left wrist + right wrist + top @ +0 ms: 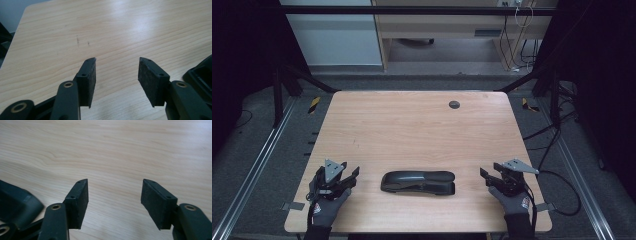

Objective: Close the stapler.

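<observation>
A long black stapler-like object (418,182) lies flat on the wooden table (412,130), near the front edge and midway between my hands. My left gripper (351,176) rests to its left, held by a gloved hand, jaws apart over bare wood. In the left gripper view the left gripper (116,75) is open with nothing between its pads, and the black object (200,75) shows at the right edge. My right gripper (486,177) sits to the object's right. In the right gripper view the right gripper (113,197) is open and empty, with the black object (15,202) at the lower left.
A small dark round grommet (454,104) is set in the table near its far edge. Metal rails (257,160) run along the floor on both sides, and cables (552,145) trail at the right. A desk (452,30) stands beyond the table.
</observation>
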{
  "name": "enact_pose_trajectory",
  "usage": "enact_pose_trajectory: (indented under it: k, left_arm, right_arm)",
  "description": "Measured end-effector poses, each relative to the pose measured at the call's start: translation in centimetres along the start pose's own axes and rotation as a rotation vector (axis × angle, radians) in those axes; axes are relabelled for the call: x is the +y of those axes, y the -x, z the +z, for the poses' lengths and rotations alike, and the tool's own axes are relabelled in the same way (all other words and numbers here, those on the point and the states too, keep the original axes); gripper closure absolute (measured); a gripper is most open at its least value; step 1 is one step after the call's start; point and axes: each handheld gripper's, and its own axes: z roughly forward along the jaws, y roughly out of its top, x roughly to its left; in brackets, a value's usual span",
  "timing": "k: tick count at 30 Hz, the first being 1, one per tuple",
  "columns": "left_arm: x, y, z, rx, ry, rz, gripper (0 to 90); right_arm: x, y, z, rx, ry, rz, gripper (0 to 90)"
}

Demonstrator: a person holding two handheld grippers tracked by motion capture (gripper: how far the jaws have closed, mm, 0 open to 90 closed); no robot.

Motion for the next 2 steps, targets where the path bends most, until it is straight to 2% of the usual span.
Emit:
enact_pose_trajectory:
  k: [2]
  left_arm:
    - [-0.24,-0.37,0.23,0.007,-0.012,-0.006,47.1]
  right_arm:
    - [-0.41,0.62,0.16,-0.025,-0.015,0.002,37.6]
